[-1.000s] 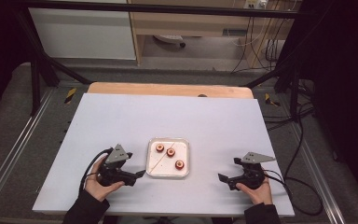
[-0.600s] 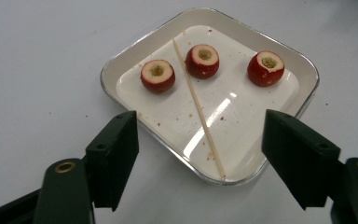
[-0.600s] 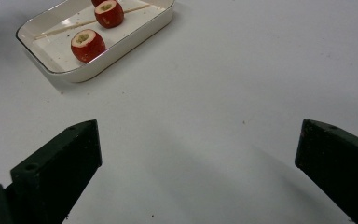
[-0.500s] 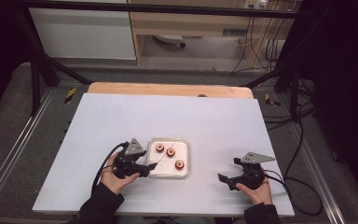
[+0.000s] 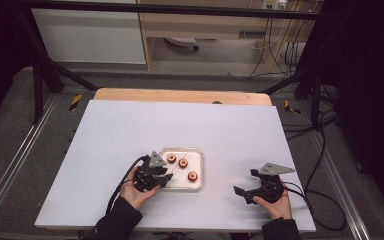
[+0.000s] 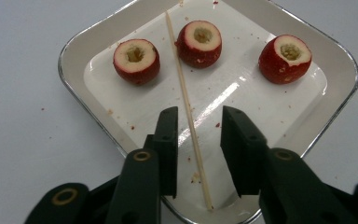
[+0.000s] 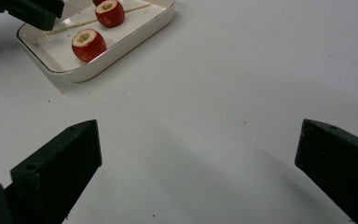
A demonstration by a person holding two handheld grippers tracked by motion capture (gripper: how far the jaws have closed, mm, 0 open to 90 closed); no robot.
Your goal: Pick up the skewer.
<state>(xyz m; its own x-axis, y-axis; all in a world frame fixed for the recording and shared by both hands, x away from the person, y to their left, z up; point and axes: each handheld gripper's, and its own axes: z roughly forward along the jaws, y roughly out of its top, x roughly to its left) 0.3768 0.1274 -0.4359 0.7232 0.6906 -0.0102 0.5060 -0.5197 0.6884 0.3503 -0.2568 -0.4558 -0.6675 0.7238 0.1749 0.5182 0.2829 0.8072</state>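
a thin wooden skewer (image 6: 186,100) is being straddled by the left gripper (image 6: 198,140), whose jaws have just been closing and are now being held narrow, a small gap left on each side of the stick, so nothing is being pinched yet. the skewer is lying flat in a white tray (image 6: 74,44) near the table's front edge, between two of three red cored fruits (image 6: 136,60). the tray is being carried by a pale grey table (image 5: 130,125). well apart, the right gripper (image 5: 252,186) is being kept low over bare table, jaws spread wide and empty.
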